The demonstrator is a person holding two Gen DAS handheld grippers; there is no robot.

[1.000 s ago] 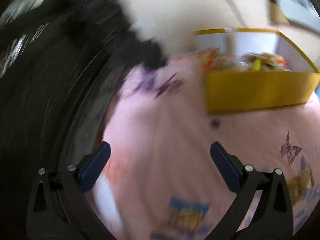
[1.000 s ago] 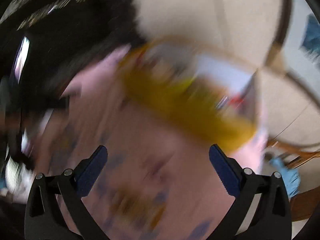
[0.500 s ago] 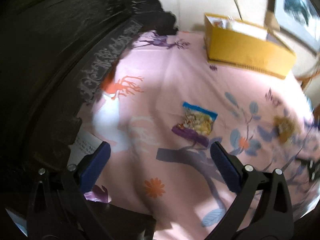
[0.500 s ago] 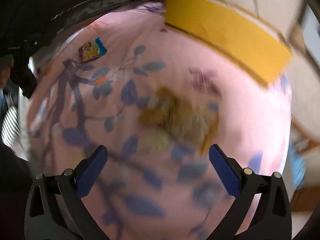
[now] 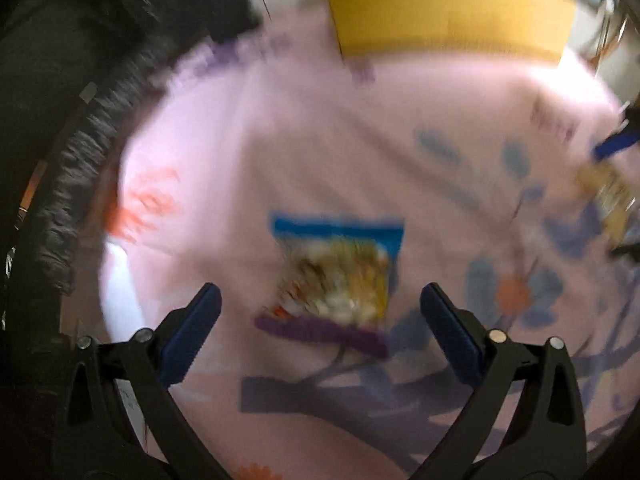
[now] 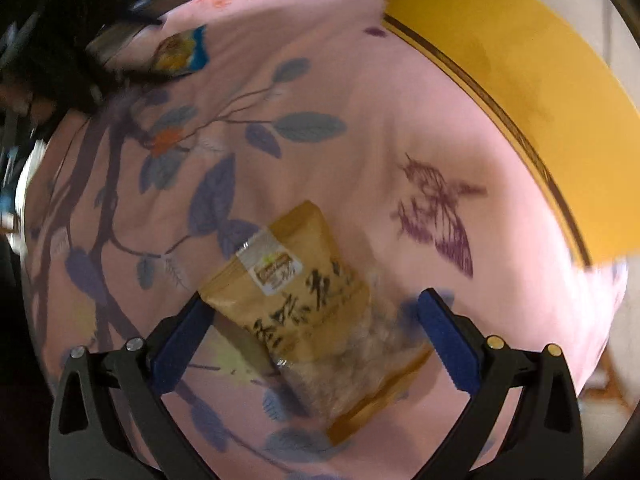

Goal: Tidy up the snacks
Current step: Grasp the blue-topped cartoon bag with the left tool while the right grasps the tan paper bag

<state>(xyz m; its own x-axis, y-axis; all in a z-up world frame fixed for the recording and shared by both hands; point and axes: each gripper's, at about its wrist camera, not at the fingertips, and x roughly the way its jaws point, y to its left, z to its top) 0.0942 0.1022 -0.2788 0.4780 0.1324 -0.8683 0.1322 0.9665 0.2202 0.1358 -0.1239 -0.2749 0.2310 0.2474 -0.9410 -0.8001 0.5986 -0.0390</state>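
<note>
A blue-topped snack packet [image 5: 336, 268] lies flat on the pink printed cloth [image 5: 248, 160], blurred by motion. My left gripper [image 5: 320, 300] hangs open just above its near end, touching nothing. A tan pouch with dark lettering [image 6: 304, 292] lies on the cloth between the fingers of my right gripper [image 6: 316, 304]. Those jaws are closing; the left pad [image 6: 188, 328] is at the pouch's corner and the right pad stands clear of it. The yellow cardboard box [image 5: 440, 8] stands at the far side of the cloth. The blue-topped packet [image 6: 180, 52] also shows far left in the right wrist view.
The yellow box [image 6: 520, 80] runs along the right of the right wrist view, close to a purple butterfly print [image 6: 436, 216]. A person's dark clothing [image 5: 60, 120] borders the cloth on the left. The tan pouch [image 5: 608, 196] shows at the right edge of the left wrist view.
Both grippers have dropped toward the cloth. The blue-topped packet now sits close under the left fingers. The tan pouch has come between the right fingers, which have narrowed a little.
</note>
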